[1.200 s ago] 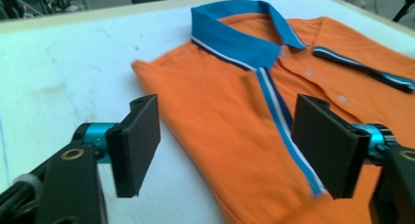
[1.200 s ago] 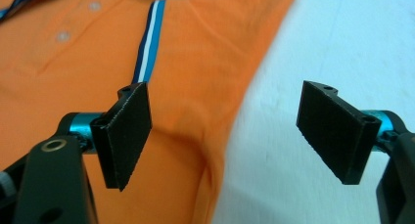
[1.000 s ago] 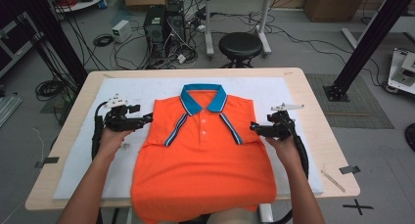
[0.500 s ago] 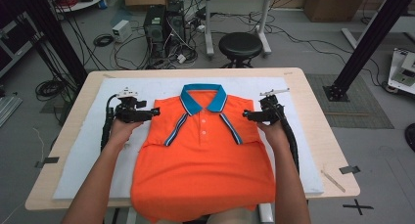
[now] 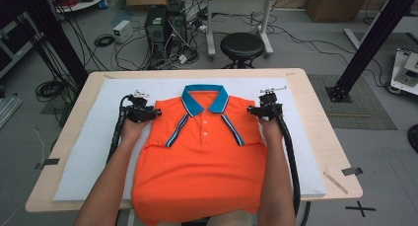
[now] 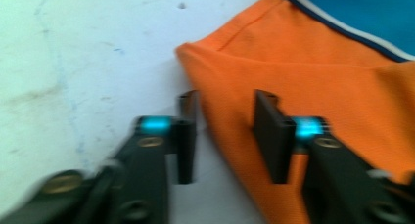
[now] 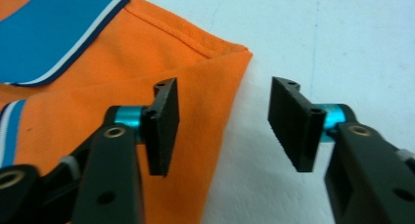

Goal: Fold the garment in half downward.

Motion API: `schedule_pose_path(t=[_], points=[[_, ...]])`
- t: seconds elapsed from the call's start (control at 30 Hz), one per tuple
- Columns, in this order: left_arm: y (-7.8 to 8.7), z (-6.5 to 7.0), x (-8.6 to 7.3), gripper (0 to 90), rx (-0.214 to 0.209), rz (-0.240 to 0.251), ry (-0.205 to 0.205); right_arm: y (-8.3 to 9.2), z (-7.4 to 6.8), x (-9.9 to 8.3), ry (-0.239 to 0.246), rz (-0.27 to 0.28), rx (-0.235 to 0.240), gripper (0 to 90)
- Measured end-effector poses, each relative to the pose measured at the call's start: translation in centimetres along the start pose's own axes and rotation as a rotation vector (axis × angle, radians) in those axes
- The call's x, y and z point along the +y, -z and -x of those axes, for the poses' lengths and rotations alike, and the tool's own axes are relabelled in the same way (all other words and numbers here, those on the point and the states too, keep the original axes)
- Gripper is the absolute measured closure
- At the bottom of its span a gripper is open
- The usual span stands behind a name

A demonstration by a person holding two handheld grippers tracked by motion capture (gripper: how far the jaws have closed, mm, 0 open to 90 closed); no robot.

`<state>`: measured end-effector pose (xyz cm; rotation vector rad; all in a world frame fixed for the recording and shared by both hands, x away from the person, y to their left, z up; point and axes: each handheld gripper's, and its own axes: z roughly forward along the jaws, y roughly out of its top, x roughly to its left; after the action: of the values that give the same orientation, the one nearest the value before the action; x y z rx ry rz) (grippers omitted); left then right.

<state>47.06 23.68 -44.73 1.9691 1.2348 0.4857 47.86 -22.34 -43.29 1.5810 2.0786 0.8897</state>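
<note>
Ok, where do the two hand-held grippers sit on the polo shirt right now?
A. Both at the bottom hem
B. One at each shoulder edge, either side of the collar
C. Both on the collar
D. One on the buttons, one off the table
B: in the high view the left hand-held gripper and the right hand-held gripper flank the blue collar at the shoulder edges of the orange polo shirt, jaws straddling the fabric edge.

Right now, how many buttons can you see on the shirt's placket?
2, both white on the orange polo shirt: upper button below the blue collar, lower button beneath it. One more could be hidden under the collar.

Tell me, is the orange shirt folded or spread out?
Partly folded: the orange shirt has both sleeves tucked in, straight sides, body still long.
</note>
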Motion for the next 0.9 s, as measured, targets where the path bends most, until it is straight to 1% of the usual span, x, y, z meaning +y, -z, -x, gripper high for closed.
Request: schedule_pose_path(t=[0.03, 0.07, 0.13, 0.17, 0.2, 0.23, 0.27, 0.33, 0.37, 0.4, 0.43, 0.47, 0.5, 0.53, 0.57, 0.6, 0.63, 0.67, 0.7, 0.73, 0.77, 0.8, 0.9], points=[[0.0, 0.0, 0.0, 69.9, 0.000, 0.000, 0.000, 0.0, 0.0, 0.0, 0.000, 0.000, 0.000, 48.4], [0.0, 0.3, 0.0, 75.2, -0.010, -0.001, 0.002, -0.6, -0.3, 0.0, 0.005, 0.003, -0.006, 55.4], [0.0, 0.4, 0.0, 80.6, -0.012, -0.001, 0.010, -1.1, -0.6, -0.2, 0.017, -0.012, -0.012, 64.1], [0.0, 0.4, 0.0, 81.6, -0.012, -0.001, 0.010, -1.1, -0.6, -0.2, 0.017, -0.012, -0.012, 64.1], [0.0, 0.4, 0.0, 82.5, -0.014, 0.004, 0.026, -1.2, -0.7, -0.3, 0.029, -0.013, -0.003, 75.2], [0.1, 0.4, 0.0, 82.8, -0.014, 0.008, 0.030, -1.2, -0.8, -0.3, 0.039, -0.013, 0.007, 77.9], [0.2, 0.4, 0.0, 83.2, -0.013, 0.021, 0.040, -1.1, -0.8, -0.2, 0.059, -0.014, 0.004, 85.2], [0.7, 0.5, 0.0, 83.6, -0.017, 0.071, 0.068, -0.7, -1.0, -0.1, 0.116, -0.009, 0.006, 87.1], [1.0, 0.5, 0.0, 83.7, -0.021, 0.089, 0.071, -0.4, -1.1, 0.0, 0.151, -0.007, -0.006, 87.3], [1.0, 0.5, 0.0, 83.7, -0.021, 0.089, 0.071, -0.1, -1.1, 0.0, 0.154, 0.002, 0.000, 87.3], [1.2, 0.5, 0.0, 83.7, -0.028, 0.107, 0.072, -0.1, -1.1, 0.0, 0.154, 0.002, 0.000, 87.3], [2.0, 0.6, -0.1, 83.8, -0.041, 0.133, 0.068, 0.7, -1.1, 0.1, 0.160, 0.032, 0.008, 87.3], [2.5, 0.6, -0.1, 83.8, -0.052, 0.146, 0.067, 1.2, -1.0, 0.1, 0.156, 0.051, 0.017, 87.3], [2.9, 0.6, -0.1, 83.8, -0.060, 0.156, 0.062, 1.7, -0.9, 0.0, 0.140, 0.073, 0.028, 87.3], [3.3, 0.7, -0.2, 83.8, -0.067, 0.167, 0.049, 2.3, -0.8, 0.0, 0.127, 0.089, 0.043, 87.3], [3.8, 0.8, -0.2, 83.7, -0.072, 0.171, 0.033, 2.8, -0.7, 0.0, 0.118, 0.101, 0.056, 87.3], [3.8, 0.8, -0.2, 83.7, -0.072, 0.171, 0.033, 2.8, -0.7, 0.0, 0.118, 0.101, 0.056, 87.3], [4.7, 1.1, -0.3, 83.7, -0.082, 0.187, 0.016, 3.8, -0.6, -0.2, 0.094, 0.113, 0.084, 87.3], [5.2, 1.2, -0.4, 83.7, -0.092, 0.197, 0.008, 4.3, -0.6, -0.3, 0.099, 0.131, 0.102, 87.3], [5.2, 1.2, -0.4, 83.7, -0.092, 0.197, 0.008, 4.9, -0.6, -0.5, 0.102, 0.138, 0.116, 87.3], [6.1, 1.5, -0.5, 83.7, -0.104, 0.219, -0.003, 5.5, -0.7, -0.7, 0.111, 0.150, 0.126, 87.3], [6.5, 1.7, -0.7, 83.8, -0.108, 0.226, -0.010, 5.9, -0.8, -0.9, 0.119, 0.154, 0.130, 87.3], [7.7, 2.2, -1.2, 83.8, -0.132, 0.258, -0.006, 7.1, -0.9, -1.8, 0.136, 0.172, 0.154, 87.3]])
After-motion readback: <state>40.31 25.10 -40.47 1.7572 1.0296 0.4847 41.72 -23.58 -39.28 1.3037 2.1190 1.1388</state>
